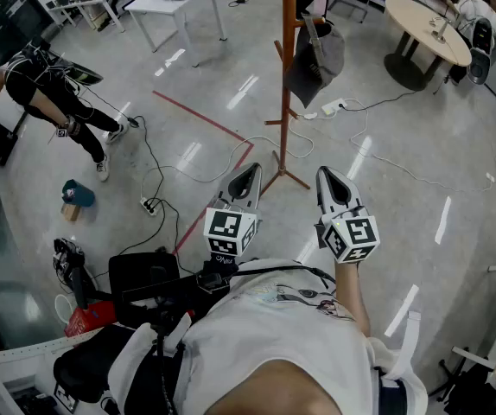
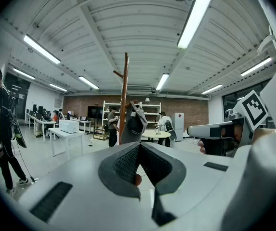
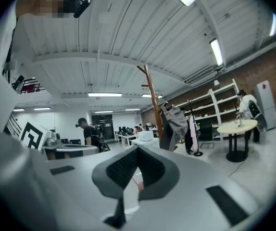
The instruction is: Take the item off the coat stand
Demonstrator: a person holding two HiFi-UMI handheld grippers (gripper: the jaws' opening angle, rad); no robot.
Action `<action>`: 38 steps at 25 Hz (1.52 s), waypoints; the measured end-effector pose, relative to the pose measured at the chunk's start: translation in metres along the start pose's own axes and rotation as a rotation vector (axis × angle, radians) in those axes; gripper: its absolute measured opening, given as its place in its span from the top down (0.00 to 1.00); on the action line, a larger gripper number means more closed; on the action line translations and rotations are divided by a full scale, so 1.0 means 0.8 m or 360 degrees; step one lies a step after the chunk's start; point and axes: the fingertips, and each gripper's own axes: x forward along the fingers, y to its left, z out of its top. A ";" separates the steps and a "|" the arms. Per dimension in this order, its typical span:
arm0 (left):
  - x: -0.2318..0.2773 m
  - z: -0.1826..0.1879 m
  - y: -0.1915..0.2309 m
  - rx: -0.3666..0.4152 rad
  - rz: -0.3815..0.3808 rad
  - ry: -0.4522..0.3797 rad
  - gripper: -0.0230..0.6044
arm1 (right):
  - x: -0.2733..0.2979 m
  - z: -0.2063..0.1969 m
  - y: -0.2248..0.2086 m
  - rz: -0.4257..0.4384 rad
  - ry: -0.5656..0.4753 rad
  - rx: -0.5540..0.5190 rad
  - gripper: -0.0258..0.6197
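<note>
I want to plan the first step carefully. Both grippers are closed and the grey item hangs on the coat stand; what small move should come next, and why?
Probably carry the right gripper forward toward the grey item, opening its jaws. The item hangs on the coat stand ahead, well apart from the gripper, and the jaws are shut on nothing.

Item (image 1: 317, 59) on coat stand (image 1: 286, 102)

The person wears a faintly printed white T-shirt (image 1: 282, 335) crossed by a black cable (image 1: 274, 269). The left gripper (image 1: 250, 173) and right gripper (image 1: 326, 176) are pale grey, with black-and-white marker cubes (image 1: 230, 231).
</note>
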 end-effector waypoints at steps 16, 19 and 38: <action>0.019 -0.014 -0.005 -0.0003 0.0045 0.0039 0.96 | 0.005 -0.019 -0.023 0.0051 0.0041 0.0070 0.96; 0.022 -0.017 -0.009 0.0001 0.0072 0.0047 0.96 | 0.000 -0.021 -0.030 0.0086 0.0026 0.0095 0.96; 0.077 -0.041 -0.018 -0.0070 0.0116 0.0129 0.96 | 0.040 -0.043 -0.059 0.0261 0.0128 0.0121 0.96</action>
